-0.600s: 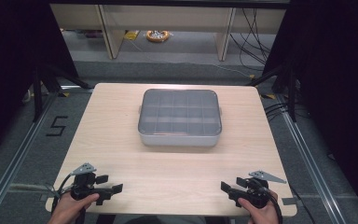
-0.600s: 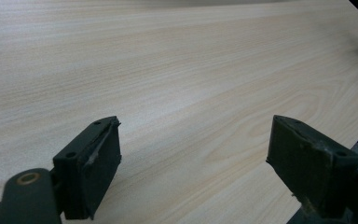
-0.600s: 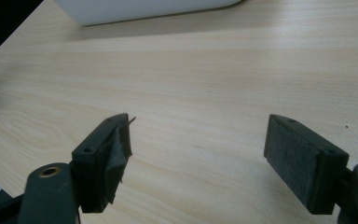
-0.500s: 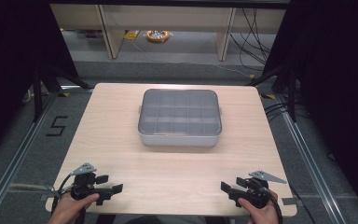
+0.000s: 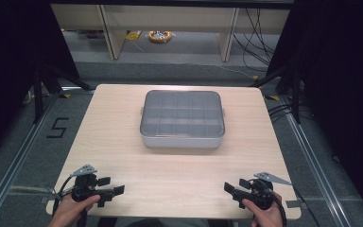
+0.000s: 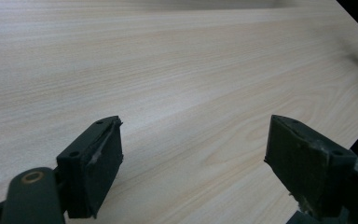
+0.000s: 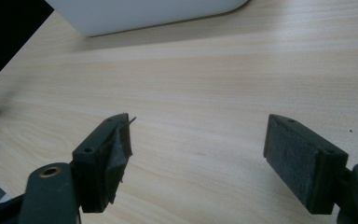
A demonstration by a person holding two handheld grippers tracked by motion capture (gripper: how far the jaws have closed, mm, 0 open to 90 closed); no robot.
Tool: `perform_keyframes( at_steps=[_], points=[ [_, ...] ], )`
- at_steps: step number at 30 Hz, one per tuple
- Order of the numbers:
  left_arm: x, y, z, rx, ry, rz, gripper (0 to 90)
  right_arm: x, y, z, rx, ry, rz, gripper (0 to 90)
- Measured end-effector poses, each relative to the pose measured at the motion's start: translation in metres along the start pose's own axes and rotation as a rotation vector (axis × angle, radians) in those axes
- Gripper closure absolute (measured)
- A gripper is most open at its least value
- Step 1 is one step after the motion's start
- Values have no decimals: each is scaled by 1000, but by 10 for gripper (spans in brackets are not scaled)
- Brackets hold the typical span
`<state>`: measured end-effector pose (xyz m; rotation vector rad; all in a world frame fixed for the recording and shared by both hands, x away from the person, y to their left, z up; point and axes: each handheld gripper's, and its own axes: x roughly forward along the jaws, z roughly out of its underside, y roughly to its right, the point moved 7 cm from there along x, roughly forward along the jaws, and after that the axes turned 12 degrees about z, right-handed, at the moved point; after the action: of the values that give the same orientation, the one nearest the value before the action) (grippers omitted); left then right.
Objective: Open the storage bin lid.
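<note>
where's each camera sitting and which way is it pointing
High view: above the person's side, looking forward and down on the table and lidded compartment box; both hands, left tongs, right tongs.
Left gripper view: rides the left tongs, low, facing across bare tabletop; open jaws.
Right gripper view: rides the right tongs, facing the box; open jaws.
Shared: box, in high and right.

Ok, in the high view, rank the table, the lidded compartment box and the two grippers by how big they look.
1. Table, clearly largest.
2. Compartment box with its clear lid.
3. Left gripper and right gripper: they look about alike, so no ranking between them.
</note>
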<state>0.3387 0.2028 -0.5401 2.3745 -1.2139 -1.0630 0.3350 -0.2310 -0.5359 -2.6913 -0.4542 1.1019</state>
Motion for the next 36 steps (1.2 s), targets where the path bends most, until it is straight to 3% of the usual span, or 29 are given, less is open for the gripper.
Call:
perform_keyframes(
  at_steps=[3,4,6,7,8,9,10,13,14,15,16,17,21,22,23,24,26,27,28,31,32,34,35,36],
  points=[
    [0,0,-1,0,1,1,180,0,0,-2,0,8,5,244],
    [0,0,-1,-2,2,2,179,-2,-5,-1,52,-6,-25,245],
    [0,0,-1,-3,4,3,171,-2,-6,-2,51,-7,-22,246],
    [0,0,-2,-9,6,9,171,0,0,-3,-5,11,11,246],
    [1,0,-3,-13,7,12,171,0,0,-5,-7,20,4,246],
    [1,0,-3,-13,7,12,171,-1,-4,-5,42,5,-6,247],
    [1,-1,-4,-15,5,11,171,0,-1,-7,7,17,1,248],
    [2,-2,-6,-37,16,21,171,2,1,-10,12,32,-8,254],
    [1,-3,-7,-42,18,20,171,0,-2,-11,51,9,-7,254],
    [1,-4,-8,-43,18,19,171,1,2,-14,18,37,3,260],
    [2,-4,-10,-52,26,20,170,1,2,-15,30,36,8,264],
    [2,-4,-12,-57,32,24,171,4,6,-18,4,57,16,265],
    [3,-4,-16,-54,33,30,171,7,10,-22,33,42,2,273],
    [4,-5,-17,-47,32,31,171,6,5,-22,116,14,2,275],
    [4,-5,-17,-47,32,31,172,6,5,-22,116,14,2,275],
    [4,-5,-19,-52,38,30,173,8,11,-28,39,50,10,276],
    [5,-6,-21,-45,38,24,174,9,11,-32,39,54,-1,276],
    [6,-7,-22,-50,38,22,174,11,14,-33,17,68,9,277],
    [6,-8,-23,-49,36,20,174,10,10,-34,58,47,-5,277],
    [6,-10,-24,-49,39,18,176,13,13,-35,36,57,9,278],
    [7,-10,-25,-50,39,17,176,14,10,-36,72,45,-10,279],
    [7,-11,-27,-52,43,17,177,13,11,-37,83,39,-6,279],
    [7,-12,-27,-52,39,11,177,14,13,-41,71,45,8,279],
    [8,-13,-30,-46,48,13,177,15,15,-44,48,58,-13,279]
  ],
)
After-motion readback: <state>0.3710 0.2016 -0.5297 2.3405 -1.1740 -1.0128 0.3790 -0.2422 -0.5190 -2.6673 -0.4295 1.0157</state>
